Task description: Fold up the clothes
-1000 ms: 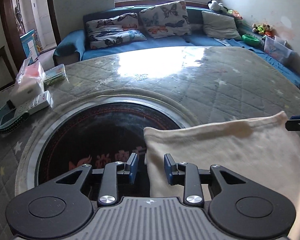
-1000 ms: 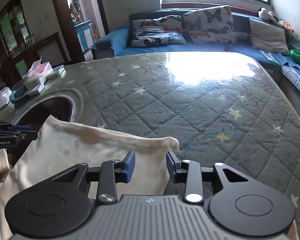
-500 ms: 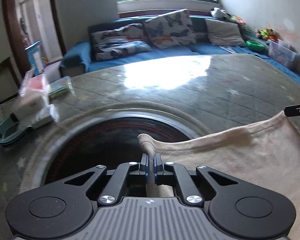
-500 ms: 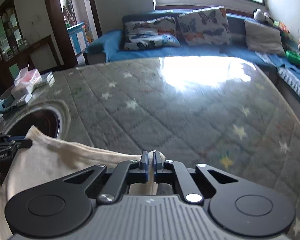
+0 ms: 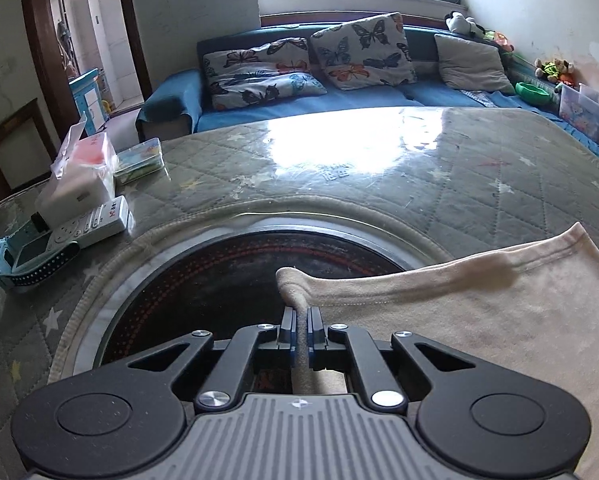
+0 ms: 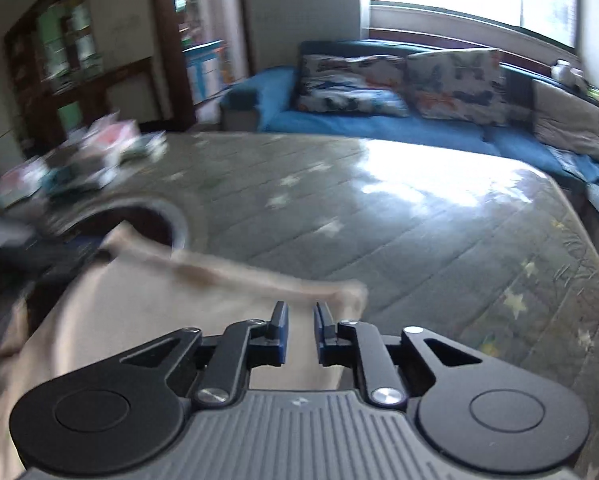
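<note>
A cream garment (image 5: 479,320) lies spread over the right part of the quilted table (image 5: 419,168). Its near-left corner rises in a fold over the dark round inset. My left gripper (image 5: 298,316) is shut on that corner, with the fabric pinched between the blue pads. In the right wrist view the picture is smeared by motion. There my right gripper (image 6: 297,312) is open, its jaws a short way apart above the garment (image 6: 159,320). The garment's far right corner (image 6: 351,292) lies loose just ahead of the fingertips.
A dark round glass inset (image 5: 219,276) sits in the table under the left gripper. A tissue pack (image 5: 79,176), a white remote (image 5: 95,220) and a blue watch (image 5: 23,256) lie at the table's left edge. A blue sofa (image 5: 339,96) with butterfly pillows stands behind.
My right gripper has opened and let go of the garment's right corner, and its view has swung sideways. My left gripper stays shut on the left corner.
</note>
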{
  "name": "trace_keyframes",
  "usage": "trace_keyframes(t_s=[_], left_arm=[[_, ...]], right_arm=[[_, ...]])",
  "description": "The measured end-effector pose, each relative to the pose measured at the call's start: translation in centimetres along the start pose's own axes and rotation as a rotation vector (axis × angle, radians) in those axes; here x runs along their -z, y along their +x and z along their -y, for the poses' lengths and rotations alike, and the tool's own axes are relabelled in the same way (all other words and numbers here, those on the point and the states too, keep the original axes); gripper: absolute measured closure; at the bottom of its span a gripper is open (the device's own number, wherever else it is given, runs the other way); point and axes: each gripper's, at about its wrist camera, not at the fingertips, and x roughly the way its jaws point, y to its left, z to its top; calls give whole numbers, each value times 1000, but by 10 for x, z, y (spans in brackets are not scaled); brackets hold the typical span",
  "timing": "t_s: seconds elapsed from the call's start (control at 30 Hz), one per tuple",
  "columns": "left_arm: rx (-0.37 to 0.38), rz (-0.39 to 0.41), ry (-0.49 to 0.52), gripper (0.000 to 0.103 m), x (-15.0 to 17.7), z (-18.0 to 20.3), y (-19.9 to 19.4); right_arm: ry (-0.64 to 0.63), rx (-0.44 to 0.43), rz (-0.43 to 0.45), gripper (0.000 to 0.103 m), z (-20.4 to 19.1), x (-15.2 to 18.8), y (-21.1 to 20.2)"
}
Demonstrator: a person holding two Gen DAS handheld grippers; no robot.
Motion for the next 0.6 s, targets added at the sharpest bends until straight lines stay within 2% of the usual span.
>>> trace_keyframes(t_s=[0.07,0.27,0.47,0.6], left_arm=[[16,8,1,93,-2,5,-8],[62,34,3,93,-6,21,-33],[255,20,76,93,9,76,-54],[308,24,125,93,22,103,-57]], right_arm=[[-44,-37,-13,87,-13,13,-17],[-146,-130,-74,81,-46,52,-49],[-236,-107,-98,79,-68,83,-59],[-238,-99,-88,75,-68,93,-75]])
